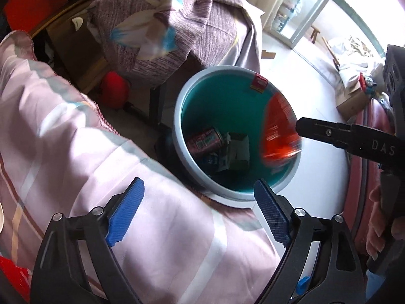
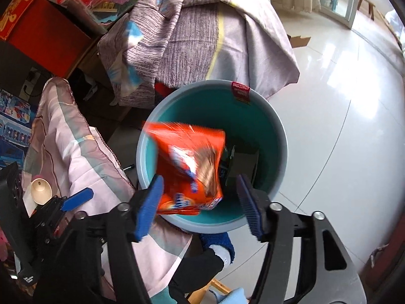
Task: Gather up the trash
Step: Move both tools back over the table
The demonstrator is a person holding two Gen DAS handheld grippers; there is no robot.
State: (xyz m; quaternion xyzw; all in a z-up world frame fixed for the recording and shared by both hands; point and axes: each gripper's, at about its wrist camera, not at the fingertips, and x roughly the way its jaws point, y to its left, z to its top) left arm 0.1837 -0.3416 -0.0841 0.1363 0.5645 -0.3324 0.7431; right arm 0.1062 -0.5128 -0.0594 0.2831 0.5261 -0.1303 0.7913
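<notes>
A grey bin with a teal inside (image 1: 182, 116) (image 2: 278, 136) stands on the floor beside the bed. A can (image 1: 205, 140) and a small box (image 1: 238, 152) lie in its bottom. An orange snack bag (image 2: 192, 167), blurred, hangs over the bin mouth between the right gripper's fingers; it also shows in the left wrist view (image 1: 278, 129). My right gripper (image 2: 200, 205) is open, its pads apart from the bag. My left gripper (image 1: 200, 212) is open and empty over the pink bedsheet (image 1: 76, 139), just short of the bin.
A purple-grey cloth (image 1: 172, 20) drapes over furniture behind the bin. A red ball (image 1: 114, 88) lies under it. White tiled floor (image 2: 341, 101) spreads to the right. A red suitcase (image 1: 364, 177) stands at the right. A blue-socked foot (image 2: 220, 245) is below the bin.
</notes>
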